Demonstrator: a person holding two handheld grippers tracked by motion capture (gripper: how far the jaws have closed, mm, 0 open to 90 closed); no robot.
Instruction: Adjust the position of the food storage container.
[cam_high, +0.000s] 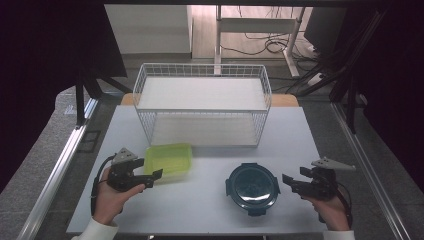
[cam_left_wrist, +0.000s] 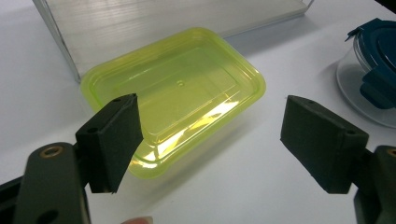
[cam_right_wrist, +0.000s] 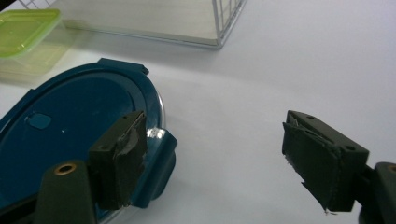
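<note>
Both tongs are standing apart: we are holding the left tongs (cam_high: 150, 176) just before the green box (cam_high: 169, 158) and the right tongs (cam_high: 291, 182) beside the blue-lidded bowl (cam_high: 252, 186); nothing is gripped yet, we judge.

Black jaws, grey plates, white sleeves (cam_high: 97, 231)
</note>
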